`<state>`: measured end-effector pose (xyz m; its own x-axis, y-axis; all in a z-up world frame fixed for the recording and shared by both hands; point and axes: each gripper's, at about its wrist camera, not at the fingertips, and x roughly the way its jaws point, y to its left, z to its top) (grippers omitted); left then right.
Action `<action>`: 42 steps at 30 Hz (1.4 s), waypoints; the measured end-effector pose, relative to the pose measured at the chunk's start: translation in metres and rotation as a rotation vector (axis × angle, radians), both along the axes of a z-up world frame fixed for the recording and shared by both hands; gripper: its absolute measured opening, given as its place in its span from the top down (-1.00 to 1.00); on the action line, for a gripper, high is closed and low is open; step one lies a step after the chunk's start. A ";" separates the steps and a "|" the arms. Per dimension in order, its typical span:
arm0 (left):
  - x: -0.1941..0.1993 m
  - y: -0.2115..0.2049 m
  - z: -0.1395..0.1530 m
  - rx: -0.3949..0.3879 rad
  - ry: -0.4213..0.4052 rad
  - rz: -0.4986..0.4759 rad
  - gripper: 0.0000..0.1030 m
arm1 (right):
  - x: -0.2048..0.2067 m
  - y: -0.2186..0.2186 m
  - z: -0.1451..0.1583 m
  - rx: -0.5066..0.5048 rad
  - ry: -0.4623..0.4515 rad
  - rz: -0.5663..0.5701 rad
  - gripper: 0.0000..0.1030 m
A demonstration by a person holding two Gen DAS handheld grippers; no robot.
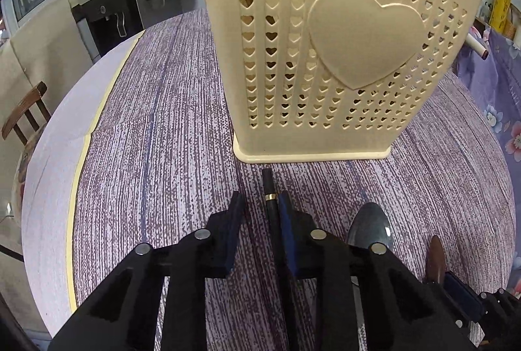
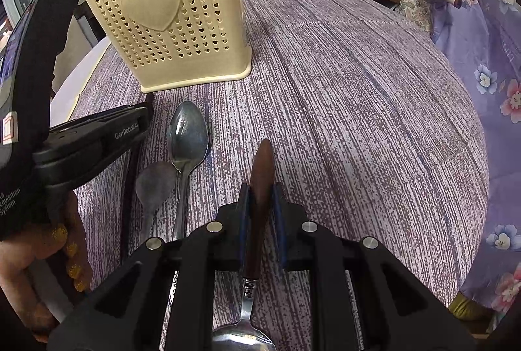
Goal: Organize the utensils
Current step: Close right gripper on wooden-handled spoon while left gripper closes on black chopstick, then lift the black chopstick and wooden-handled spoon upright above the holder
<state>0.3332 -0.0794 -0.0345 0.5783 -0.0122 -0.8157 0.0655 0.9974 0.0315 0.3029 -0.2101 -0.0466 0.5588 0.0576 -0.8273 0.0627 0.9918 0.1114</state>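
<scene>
Now the right claw (image 2: 262,198) clamps a wooden-handled spoon (image 2: 260,175); left claw (image 1: 260,204) gapes around a black chopstick (image 1: 272,198).

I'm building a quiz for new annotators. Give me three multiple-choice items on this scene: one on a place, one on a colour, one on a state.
1. Where does the utensil holder stand?
A. on the purple tablecloth
B. on a chair
C. in the woven basket

2. What colour is the handle between the right claw's fingers?
A. white
B. dark brown
C. green

3. How does the steel spoon beside the left claw lie?
A. standing in the holder
B. flat on the cloth, bowl towards the holder
C. lifted off the cloth

Answers: A, its base sits on the cloth; B, brown wood shows between the pads; B, it lies untouched on the cloth.
</scene>
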 end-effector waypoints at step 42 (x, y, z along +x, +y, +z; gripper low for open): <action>-0.052 0.045 0.054 -0.218 -0.113 -0.011 0.83 | -0.009 -0.027 0.050 0.144 -0.133 0.039 0.71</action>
<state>0.2808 -0.0349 0.0198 0.6647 -0.1877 -0.7232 0.0846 0.9806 -0.1768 0.2935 -0.2373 0.0034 0.6578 0.1937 -0.7278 0.0000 0.9663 0.2573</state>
